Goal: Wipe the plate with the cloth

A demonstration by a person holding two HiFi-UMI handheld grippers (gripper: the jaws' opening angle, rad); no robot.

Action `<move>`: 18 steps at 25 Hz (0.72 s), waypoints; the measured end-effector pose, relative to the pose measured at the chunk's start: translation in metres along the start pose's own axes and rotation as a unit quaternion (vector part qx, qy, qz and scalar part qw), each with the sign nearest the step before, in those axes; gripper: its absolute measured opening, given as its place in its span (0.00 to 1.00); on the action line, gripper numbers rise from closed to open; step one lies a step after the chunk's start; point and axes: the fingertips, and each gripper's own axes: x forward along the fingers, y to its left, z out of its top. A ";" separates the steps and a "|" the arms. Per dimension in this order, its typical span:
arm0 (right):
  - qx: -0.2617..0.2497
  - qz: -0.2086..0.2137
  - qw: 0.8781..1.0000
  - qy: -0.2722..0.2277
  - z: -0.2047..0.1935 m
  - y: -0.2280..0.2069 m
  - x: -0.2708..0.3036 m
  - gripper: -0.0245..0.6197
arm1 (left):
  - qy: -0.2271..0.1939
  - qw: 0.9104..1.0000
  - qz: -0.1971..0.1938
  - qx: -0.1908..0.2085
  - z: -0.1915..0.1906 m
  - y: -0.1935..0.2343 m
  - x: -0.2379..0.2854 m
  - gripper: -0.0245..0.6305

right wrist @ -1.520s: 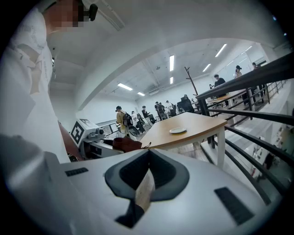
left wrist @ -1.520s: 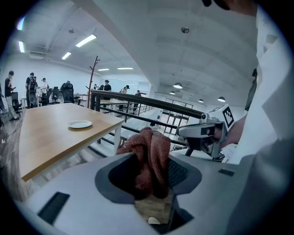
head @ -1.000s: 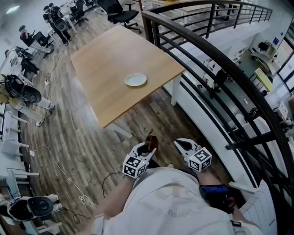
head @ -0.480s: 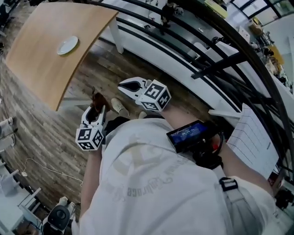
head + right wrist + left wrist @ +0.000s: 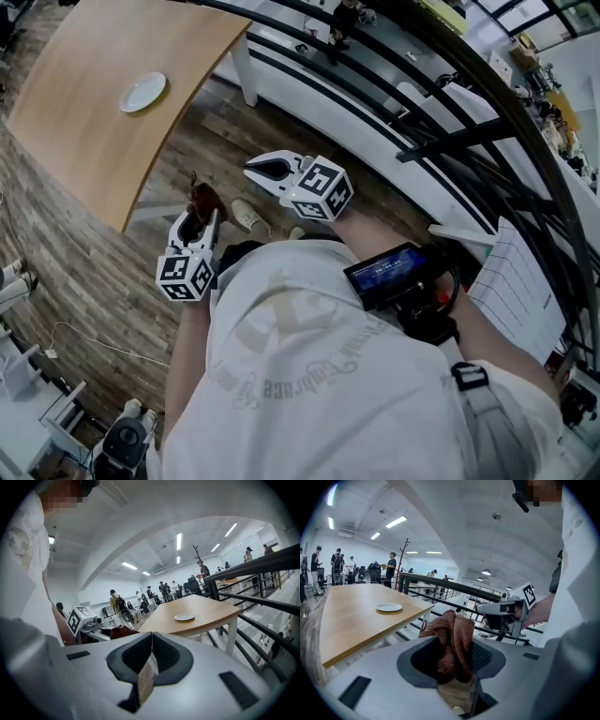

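Observation:
A white plate (image 5: 143, 92) lies on the wooden table (image 5: 84, 112) at the upper left of the head view, well away from both grippers. It also shows in the left gripper view as a plate (image 5: 389, 607) and in the right gripper view as a plate (image 5: 184, 617). My left gripper (image 5: 198, 218) is shut on a reddish-brown cloth (image 5: 452, 641), bunched between its jaws. The cloth (image 5: 201, 199) pokes out past the tips. My right gripper (image 5: 267, 169) is shut with nothing in it, held close to the person's chest.
A black metal railing (image 5: 412, 56) curves past on the right, above a lower level. The person's shoe (image 5: 247, 217) rests on the plank floor under the grippers. A paper sheet (image 5: 514, 281) and a small screen (image 5: 389, 270) sit at the right. Several people stand far off (image 5: 337, 564).
The head camera swung sharply a second ago, sending table and plate to the upper left; in the last half second only a slight shift. The grippers keep their hold and pose.

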 end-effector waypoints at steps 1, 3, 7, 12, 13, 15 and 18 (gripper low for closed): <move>0.001 0.002 1.000 0.000 0.001 -0.004 0.005 0.06 | 0.001 1.000 0.002 0.000 0.002 0.005 0.003 0.30; 0.006 0.006 1.000 0.003 -0.001 -0.012 0.012 0.06 | 0.002 1.000 0.005 -0.001 0.005 0.014 0.010 0.30; 0.018 0.004 1.000 0.015 -0.009 -0.031 0.030 0.06 | 0.006 1.000 0.007 -0.006 0.010 0.033 0.028 0.30; 0.015 -0.001 1.000 0.023 0.003 -0.042 0.061 0.06 | 0.007 1.000 -0.001 -0.013 0.020 0.066 0.037 0.30; 0.013 -0.003 1.000 0.024 0.006 -0.043 0.065 0.06 | 0.006 1.000 -0.001 -0.014 0.022 0.071 0.037 0.30; 0.010 -0.008 1.000 0.027 0.012 -0.048 0.073 0.06 | 0.001 1.000 -0.003 -0.015 0.029 0.083 0.039 0.30; 0.006 -0.019 0.999 0.027 0.026 -0.061 0.087 0.06 | -0.010 1.000 -0.009 -0.012 0.043 0.099 0.048 0.30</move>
